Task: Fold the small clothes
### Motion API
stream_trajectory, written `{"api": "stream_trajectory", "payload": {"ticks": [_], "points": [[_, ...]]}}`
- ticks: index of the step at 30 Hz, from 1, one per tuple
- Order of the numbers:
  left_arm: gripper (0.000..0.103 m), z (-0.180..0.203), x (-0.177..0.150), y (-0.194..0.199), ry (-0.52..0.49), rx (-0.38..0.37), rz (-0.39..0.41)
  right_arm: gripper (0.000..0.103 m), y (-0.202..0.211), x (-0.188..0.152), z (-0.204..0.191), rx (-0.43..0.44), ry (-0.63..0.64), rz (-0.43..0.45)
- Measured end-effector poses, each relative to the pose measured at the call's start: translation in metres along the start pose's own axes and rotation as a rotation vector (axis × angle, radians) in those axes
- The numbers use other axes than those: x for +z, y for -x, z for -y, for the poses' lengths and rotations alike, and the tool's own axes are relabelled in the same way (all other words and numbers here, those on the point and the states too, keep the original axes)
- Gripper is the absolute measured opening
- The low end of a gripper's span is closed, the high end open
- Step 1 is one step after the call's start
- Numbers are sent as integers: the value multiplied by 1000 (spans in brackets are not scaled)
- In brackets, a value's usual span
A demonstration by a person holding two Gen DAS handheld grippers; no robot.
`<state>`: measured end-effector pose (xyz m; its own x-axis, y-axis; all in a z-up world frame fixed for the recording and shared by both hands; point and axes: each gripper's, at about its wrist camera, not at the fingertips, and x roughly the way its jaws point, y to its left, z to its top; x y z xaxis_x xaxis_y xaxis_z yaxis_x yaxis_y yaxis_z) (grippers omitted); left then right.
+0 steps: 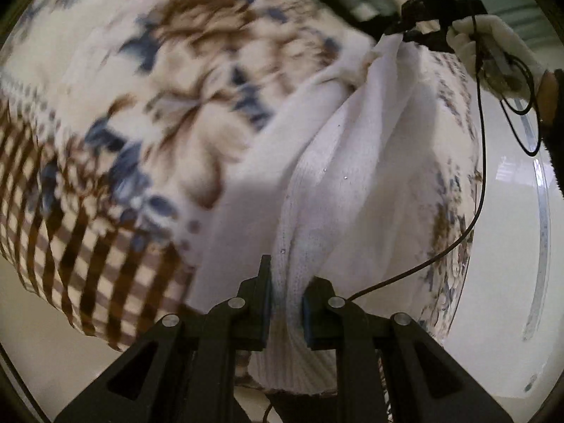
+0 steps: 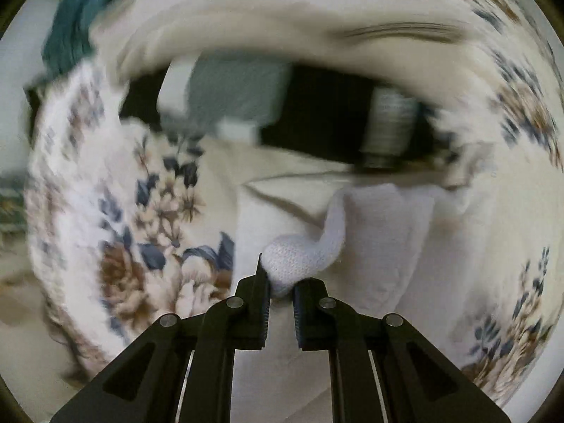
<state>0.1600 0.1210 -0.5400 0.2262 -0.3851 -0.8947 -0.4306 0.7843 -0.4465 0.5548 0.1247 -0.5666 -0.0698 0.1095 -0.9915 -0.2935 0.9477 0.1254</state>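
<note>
Both the left gripper [image 1: 287, 303] and right gripper [image 2: 282, 290] clamp opposite ends of the white knit garment [image 1: 352, 176], stretched above the floral bedspread [image 1: 169, 88], apparently mid-air; tension should be kept even, edges level before laying flat.

White garment [image 1: 352, 162] ribbed knit; blanket [image 1: 148, 105] fleecy.

A floral bedspread [image 1: 197, 81] covers the bed, printed with brown blooms and blue leaves on cream. Its border [image 1: 70, 246] is brown check, hanging over the bed's edge above a pale floor [image 1: 507, 246]. In the right wrist view, a white knitted garment [image 2: 384, 232] partly rests on the bedspread, beside a large brown bloom [image 2: 123, 275].
</note>
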Motion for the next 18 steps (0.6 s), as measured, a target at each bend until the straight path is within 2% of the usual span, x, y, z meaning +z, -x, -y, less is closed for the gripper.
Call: {"api": "stream_trajectory", "payload": {"ticks": [2, 3, 4, 5, 7, 8, 9, 11, 14, 16, 18], "points": [[13, -22, 5, -17, 41, -27, -59, 12, -21, -1, -24, -52, 32, -25], [19, -31, 7, -23, 57, -46, -89, 13, -31, -2, -33, -63, 35, -42], [20, -39, 8, -25, 81, -65, -114, 18, -39, -3, -40, -57, 42, -55], [25, -47, 11, -26, 100, -75, -125, 28, -41, -5, -43, -41, 41, -62], [35, -61, 15, -18, 119, -90, -134, 41, -38, -21, -41, 40, 14, -90], [42, -68, 19, -11, 124, -96, -126, 46, -29, -39, -35, 95, -1, -84], [44, -72, 21, -6, 124, -103, -119, 47, -21, -54, -30, 120, -7, -72], [45, -76, 30, -1, 113, -102, -121, 52, -5, -93, -12, 130, -27, -44], [45, -74, 47, -9, 65, -69, -146, 55, 5, -174, 31, 94, -120, -42], [45, -67, 54, -19, 14, -35, -167, 55, -6, -235, 64, 83, -236, -110], [45, -59, 56, -31, -29, -10, -191, 55, -30, -298, 90, 135, -370, -214]]}}
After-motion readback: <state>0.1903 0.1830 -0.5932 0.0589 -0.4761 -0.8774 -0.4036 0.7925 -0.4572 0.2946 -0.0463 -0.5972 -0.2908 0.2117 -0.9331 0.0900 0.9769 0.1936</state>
